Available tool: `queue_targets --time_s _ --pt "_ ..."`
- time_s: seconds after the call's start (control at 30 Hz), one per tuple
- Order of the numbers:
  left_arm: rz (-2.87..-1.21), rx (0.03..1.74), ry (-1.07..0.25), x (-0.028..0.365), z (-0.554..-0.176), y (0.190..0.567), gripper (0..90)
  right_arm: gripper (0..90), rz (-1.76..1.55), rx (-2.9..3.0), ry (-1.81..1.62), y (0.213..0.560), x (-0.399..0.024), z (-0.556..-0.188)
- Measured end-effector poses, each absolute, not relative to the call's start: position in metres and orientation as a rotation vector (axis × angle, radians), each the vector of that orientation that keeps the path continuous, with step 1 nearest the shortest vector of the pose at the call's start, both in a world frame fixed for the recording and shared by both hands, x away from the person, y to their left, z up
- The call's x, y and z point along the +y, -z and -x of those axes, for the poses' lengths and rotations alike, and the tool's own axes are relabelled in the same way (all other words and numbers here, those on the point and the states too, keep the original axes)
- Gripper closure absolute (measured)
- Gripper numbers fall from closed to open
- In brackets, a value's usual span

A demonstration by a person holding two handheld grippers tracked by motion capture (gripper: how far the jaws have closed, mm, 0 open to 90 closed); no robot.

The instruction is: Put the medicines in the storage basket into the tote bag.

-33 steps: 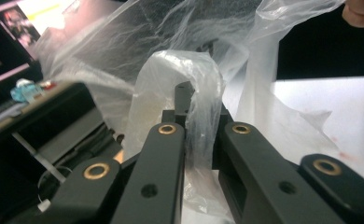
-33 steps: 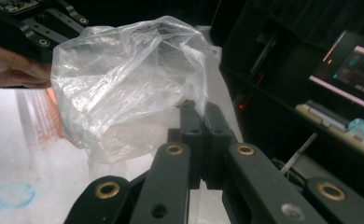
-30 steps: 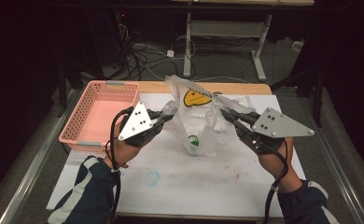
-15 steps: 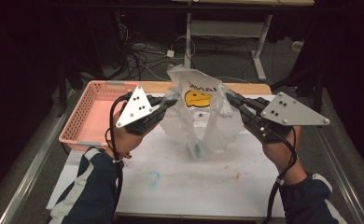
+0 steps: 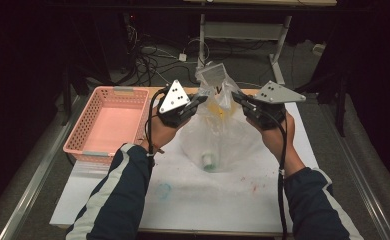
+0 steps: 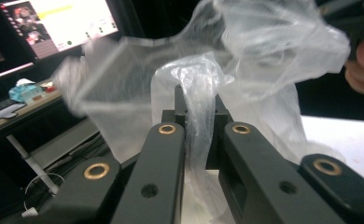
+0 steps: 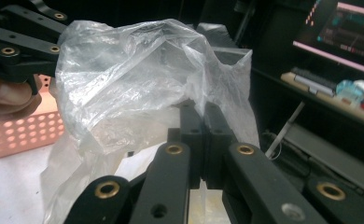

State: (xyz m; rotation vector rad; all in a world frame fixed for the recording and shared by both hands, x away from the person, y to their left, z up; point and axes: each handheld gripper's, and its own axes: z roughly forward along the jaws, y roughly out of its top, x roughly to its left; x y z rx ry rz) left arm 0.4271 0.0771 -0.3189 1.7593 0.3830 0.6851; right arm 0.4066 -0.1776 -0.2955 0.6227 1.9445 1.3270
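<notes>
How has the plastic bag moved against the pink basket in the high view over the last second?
Yes. The plastic bag has risen: its top, once level with the pink basket, now stands above the basket's far rim, held by both grippers.

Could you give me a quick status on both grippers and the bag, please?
Left gripper and right gripper both shut on plastic bag, held up over table. Small bottle inside. Pink basket left, apart.

clear bag (image 5: 218, 135) with yellow print, pink basket (image 5: 108, 125).

Small green-capped item (image 5: 209, 161) inside bag (image 5: 218, 135), blurred, unidentifiable.
</notes>
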Motion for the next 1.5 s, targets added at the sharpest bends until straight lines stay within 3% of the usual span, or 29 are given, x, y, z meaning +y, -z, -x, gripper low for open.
queue_targets --time_s 0.47,0.97,1.23,1.5 --pt "-1.741 0.496 -0.724 0.058 -0.471 0.309 87.0 90.0 -0.738 1.985 -1.266 0.308 -0.164 -0.452" --pt "-1.599 0.46 -0.834 0.059 -0.454 0.22 87.4 90.0 -0.636 1.908 -1.346 0.251 -0.156 -0.44" --pt "-1.614 0.531 -0.864 0.065 -0.461 0.234 86.8 90.0 -0.64 1.906 -1.33 0.248 -0.155 -0.438" --pt "-1.694 0.591 -0.851 0.07 -0.473 0.266 67.1 90.0 -0.7 1.898 -1.247 0.269 -0.165 -0.45"
